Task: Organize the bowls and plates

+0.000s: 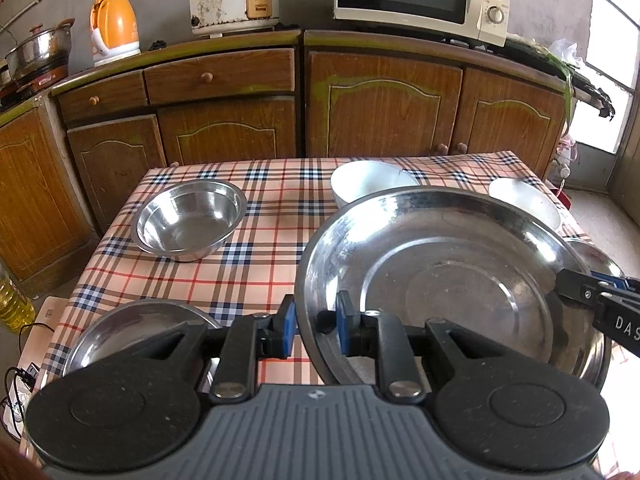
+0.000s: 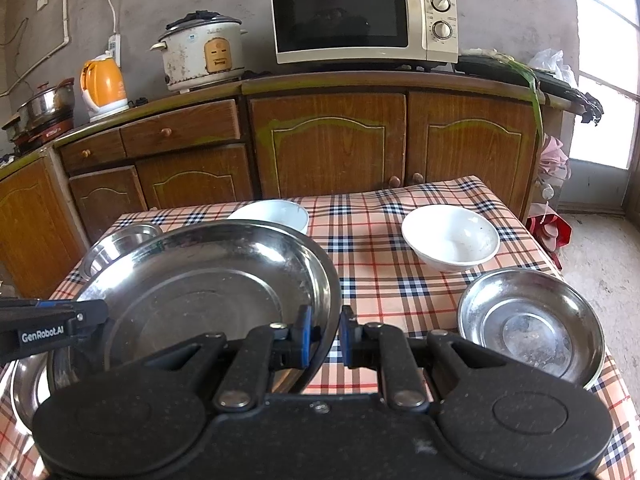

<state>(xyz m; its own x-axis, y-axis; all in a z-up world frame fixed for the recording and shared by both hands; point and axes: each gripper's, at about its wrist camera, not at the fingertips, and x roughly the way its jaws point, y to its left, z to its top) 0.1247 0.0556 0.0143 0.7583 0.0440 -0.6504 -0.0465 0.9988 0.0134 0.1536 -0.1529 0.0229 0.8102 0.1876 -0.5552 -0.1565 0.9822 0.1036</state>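
A large steel plate [image 1: 452, 280] [image 2: 208, 292] hangs tilted a little above the checked table, held from both sides. My left gripper [image 1: 316, 320] is shut on its left rim, and in the right wrist view it reaches in from the left [image 2: 80, 320]. My right gripper [image 2: 326, 332] is shut on the opposite rim and shows at the right edge of the left wrist view [image 1: 576, 288]. On the cloth stand a steel bowl [image 1: 188, 220] [image 2: 120, 244], two white bowls [image 2: 452, 236] [image 2: 276, 212] and two smaller steel plates [image 2: 532, 320] [image 1: 136, 332].
The table [image 1: 272, 264] has a plaid cloth and ends near wooden cabinets [image 1: 384, 100] behind it. On the counter stand a microwave [image 2: 360, 16], a rice cooker [image 2: 200, 52] and an orange kettle [image 2: 104, 84]. An oil bottle [image 1: 12, 300] stands on the floor at left.
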